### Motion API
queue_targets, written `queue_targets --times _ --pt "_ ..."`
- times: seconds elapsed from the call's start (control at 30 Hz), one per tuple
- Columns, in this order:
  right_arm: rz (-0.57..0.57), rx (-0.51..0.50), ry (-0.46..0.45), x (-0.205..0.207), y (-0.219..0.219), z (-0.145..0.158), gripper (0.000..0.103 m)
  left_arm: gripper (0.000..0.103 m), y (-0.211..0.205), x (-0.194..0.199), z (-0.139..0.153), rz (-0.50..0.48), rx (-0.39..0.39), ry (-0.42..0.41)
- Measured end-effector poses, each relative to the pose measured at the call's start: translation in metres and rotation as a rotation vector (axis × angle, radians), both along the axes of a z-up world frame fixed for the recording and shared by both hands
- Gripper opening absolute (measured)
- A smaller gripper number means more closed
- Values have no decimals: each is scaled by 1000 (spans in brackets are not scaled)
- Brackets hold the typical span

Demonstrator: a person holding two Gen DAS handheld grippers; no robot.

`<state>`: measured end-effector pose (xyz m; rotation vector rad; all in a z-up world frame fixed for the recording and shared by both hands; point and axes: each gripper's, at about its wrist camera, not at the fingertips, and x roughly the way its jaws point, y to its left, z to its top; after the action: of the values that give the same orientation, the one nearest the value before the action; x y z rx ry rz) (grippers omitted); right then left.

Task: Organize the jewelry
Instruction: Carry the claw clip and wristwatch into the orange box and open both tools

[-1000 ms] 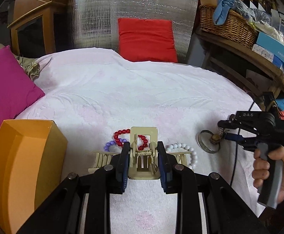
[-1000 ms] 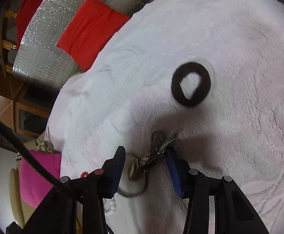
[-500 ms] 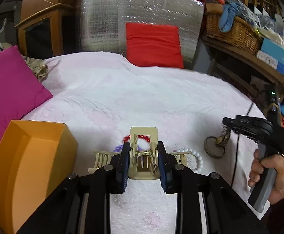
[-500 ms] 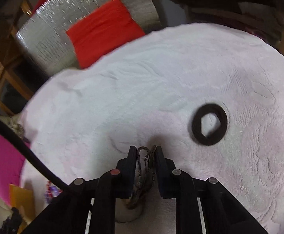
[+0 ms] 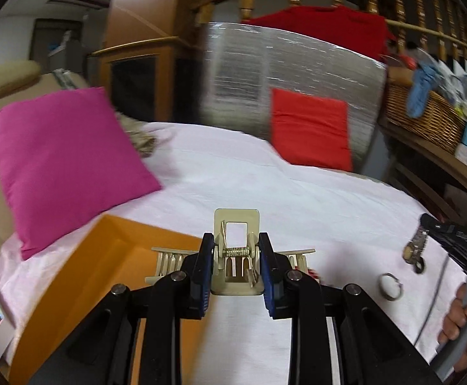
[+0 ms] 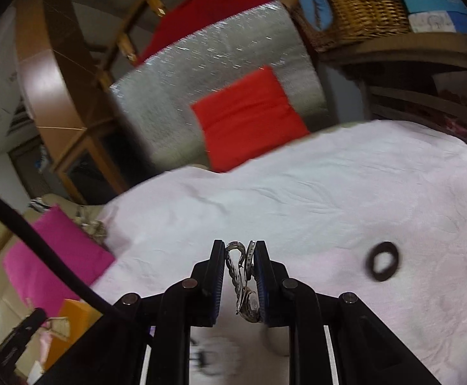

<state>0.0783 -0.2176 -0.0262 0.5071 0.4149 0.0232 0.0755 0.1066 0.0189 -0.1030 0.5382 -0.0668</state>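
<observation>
My left gripper is shut on a cream hair claw clip and holds it in the air beside the open orange box. My right gripper is shut on a metal wristwatch, lifted off the bed; the watch also shows in the left wrist view, hanging from that gripper. A silver ring and a dark ring lie on the white bedspread. A black hair tie lies to the right. Red beads peek out behind my left fingers.
A magenta pillow lies at the left and a red cushion leans on a silver panel at the back. A wicker basket and boxes sit on a wooden shelf at the right. A black cable crosses the right wrist view.
Both grippers have risen off the bed. The left one lifted the claw clip and swung left toward the orange box. The right one closed on the watch and raised it.
</observation>
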Motion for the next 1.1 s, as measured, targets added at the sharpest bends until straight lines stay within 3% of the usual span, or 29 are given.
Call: queue_targets --times 0.2,0.4,0.73,0.87,0.93,0.97,1.0,1.1 --pt "195 58 -58 9 71 10 20 28 45 3 -11 126 47 53" --pt "406 80 -53 24 155 6 20 28 79 13 -35 214 47 196" --pt "577 154 -10 51 246 -11 20 28 123 16 -78 348 49 392" --pt "581 104 59 65 275 -34 21 30 126 16 -80 374 76 394" --pt "575 128 82 70 277 -40 23 41 127 13 -73 387 100 357" --pt "569 148 95 73 275 -42 23 55 127 11 -69 394 108 337" --pt "560 159 100 75 271 -41 25 60 124 8 -64 403 122 304" --pt "518 158 61 74 256 -32 26 60 118 3 -52 413 170 235"
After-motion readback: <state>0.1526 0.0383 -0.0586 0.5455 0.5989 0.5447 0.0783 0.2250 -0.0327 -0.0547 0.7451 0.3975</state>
